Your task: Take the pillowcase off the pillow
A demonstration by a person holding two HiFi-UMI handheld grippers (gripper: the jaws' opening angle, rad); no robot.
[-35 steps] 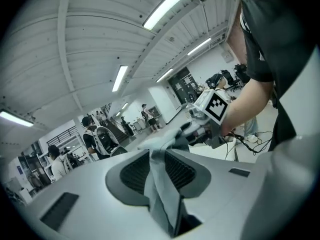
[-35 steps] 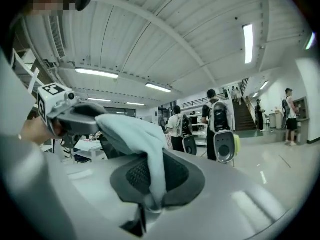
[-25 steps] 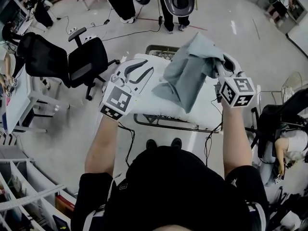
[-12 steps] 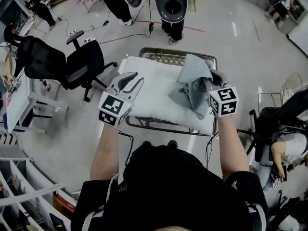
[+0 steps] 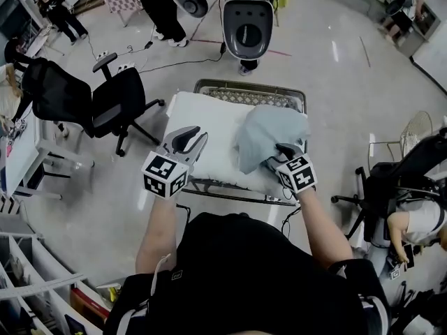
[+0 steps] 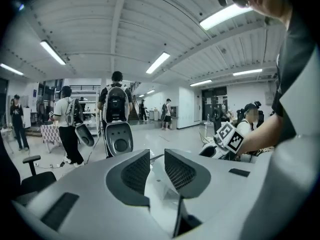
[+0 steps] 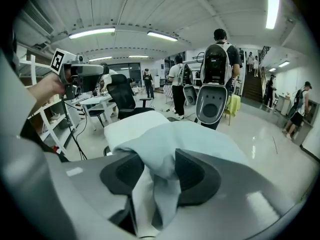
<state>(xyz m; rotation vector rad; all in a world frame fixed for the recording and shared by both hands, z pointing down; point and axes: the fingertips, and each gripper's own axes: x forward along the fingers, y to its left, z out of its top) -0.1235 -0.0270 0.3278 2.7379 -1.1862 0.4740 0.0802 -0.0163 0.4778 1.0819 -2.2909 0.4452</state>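
Observation:
A white pillow (image 5: pixel 209 117) lies on a wire cart (image 5: pixel 248 89). On its right half sits the grey-blue pillowcase (image 5: pixel 269 131) in a crumpled heap. My right gripper (image 5: pixel 277 155) is low at the heap's near edge. Its jaws have just been opening, and a fold of the pillowcase (image 7: pixel 200 139) still hangs loose between them at my right gripper (image 7: pixel 162 161). The pillow (image 7: pixel 132 124) shows behind the cloth. My left gripper (image 5: pixel 195 137) is at the pillow's near left corner. In the left gripper view white fabric fills the narrow gap of my left gripper (image 6: pixel 157 159).
A black office chair (image 5: pixel 119 100) stands left of the cart. A black-and-white machine (image 5: pixel 244 26) and standing people are beyond it. Another chair (image 5: pixel 391 180) and a seated person are at the right. Cables run under the cart; shelves sit at the lower left.
Both grippers have come down. The right one lowered the pillowcase from held high onto the pillow and spread its jaws. The pillow now lies flat on the cart.

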